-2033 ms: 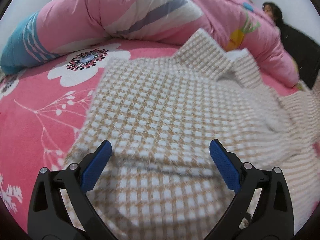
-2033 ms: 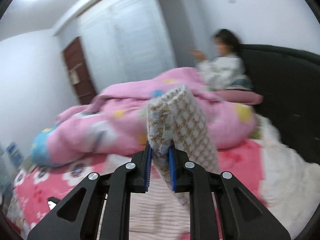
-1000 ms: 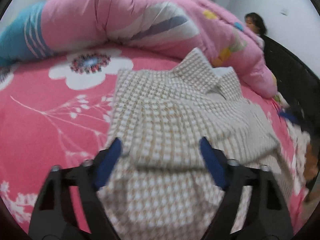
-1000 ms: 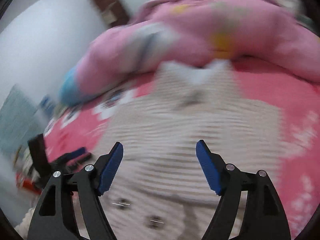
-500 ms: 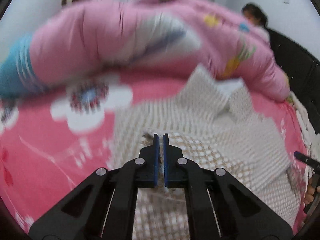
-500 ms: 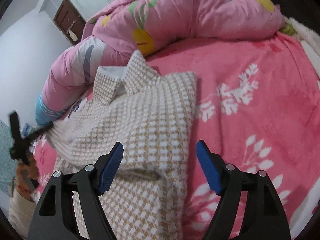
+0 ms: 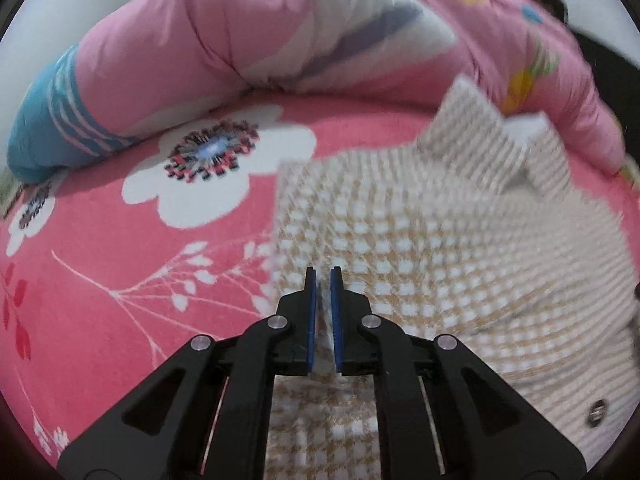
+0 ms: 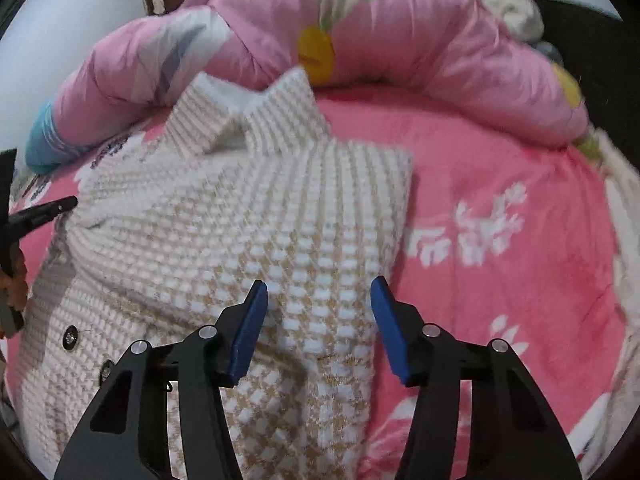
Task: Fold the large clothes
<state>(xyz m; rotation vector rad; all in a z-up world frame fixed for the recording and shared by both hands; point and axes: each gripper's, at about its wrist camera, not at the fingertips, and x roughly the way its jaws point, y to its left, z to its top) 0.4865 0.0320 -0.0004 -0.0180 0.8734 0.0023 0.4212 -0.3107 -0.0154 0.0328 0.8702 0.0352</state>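
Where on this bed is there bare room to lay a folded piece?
Bare pink bedspread lies right of the checked cardigan, bounded behind by the rolled pink duvet. Another bare patch, around the white flower print, lies left of the cardigan. The middle is crowded: cardigan, left gripper and right gripper.

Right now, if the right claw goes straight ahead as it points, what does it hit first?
The sweater: the open right claw straddles its folded right edge. Depth is unclear, but nothing else shows between.

Beige-and-white checked jacket on pink floral bedsheet; pink quilt.
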